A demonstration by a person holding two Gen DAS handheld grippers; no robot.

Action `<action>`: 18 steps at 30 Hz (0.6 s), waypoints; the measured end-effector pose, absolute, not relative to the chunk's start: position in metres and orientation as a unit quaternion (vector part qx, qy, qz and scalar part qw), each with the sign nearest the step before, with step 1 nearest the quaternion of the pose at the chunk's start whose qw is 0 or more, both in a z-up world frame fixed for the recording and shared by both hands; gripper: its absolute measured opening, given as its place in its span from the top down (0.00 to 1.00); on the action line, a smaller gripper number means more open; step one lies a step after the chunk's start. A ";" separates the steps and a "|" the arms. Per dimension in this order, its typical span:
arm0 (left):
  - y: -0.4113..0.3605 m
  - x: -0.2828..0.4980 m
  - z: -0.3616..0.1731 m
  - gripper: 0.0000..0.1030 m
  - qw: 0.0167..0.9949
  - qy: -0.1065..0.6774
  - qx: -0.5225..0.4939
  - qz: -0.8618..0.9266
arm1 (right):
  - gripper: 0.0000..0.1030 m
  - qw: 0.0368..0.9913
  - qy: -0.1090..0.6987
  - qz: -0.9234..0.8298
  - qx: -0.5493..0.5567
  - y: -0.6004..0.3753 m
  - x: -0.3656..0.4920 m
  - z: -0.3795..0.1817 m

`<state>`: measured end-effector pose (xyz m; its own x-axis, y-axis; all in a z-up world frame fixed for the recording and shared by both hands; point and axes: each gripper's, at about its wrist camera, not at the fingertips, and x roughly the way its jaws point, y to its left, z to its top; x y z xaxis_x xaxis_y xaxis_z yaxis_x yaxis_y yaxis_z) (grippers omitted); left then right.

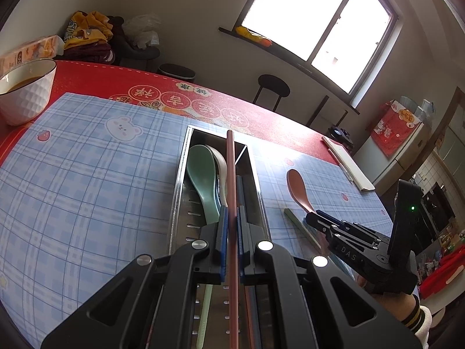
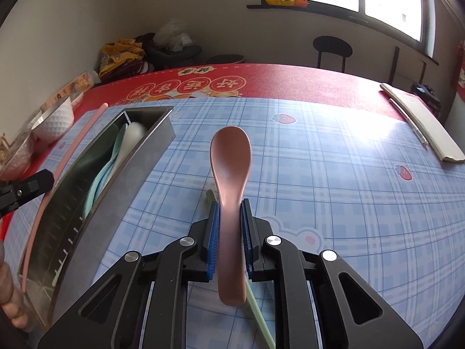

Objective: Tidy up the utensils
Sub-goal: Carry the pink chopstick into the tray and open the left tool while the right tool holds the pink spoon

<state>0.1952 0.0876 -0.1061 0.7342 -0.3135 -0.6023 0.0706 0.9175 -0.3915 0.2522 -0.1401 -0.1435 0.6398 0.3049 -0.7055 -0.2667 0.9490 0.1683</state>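
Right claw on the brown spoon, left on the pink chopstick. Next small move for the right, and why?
Probably lift: the right claw pads sit against the brown spoon handle, which lies across a green chopstick on the mat. Then carry it to the metal tray holding the other spoons.

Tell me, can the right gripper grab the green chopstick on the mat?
Probably not right now. The right gripper is already shut on the brown spoon, and that spoon lies across the green chopstick, covering part of it.
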 end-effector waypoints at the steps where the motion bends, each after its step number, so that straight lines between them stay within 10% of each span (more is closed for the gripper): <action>1: 0.087 0.195 -0.106 0.94 0.915 0.349 -0.174 -0.106 | 0.86 0.906 0.390 0.160 0.031 -0.143 0.252 -0.142; 18: 0.070 0.210 -0.123 0.94 0.896 0.392 -0.170 -0.124 | 0.86 0.910 0.363 0.193 0.053 -0.140 0.242 -0.123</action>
<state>0.2101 0.0696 -0.1225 0.6619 -0.3551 -0.6601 0.0881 0.9114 -0.4020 0.2425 -0.1396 -0.1228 0.6627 0.3888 -0.6400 -0.3126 0.9202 0.2354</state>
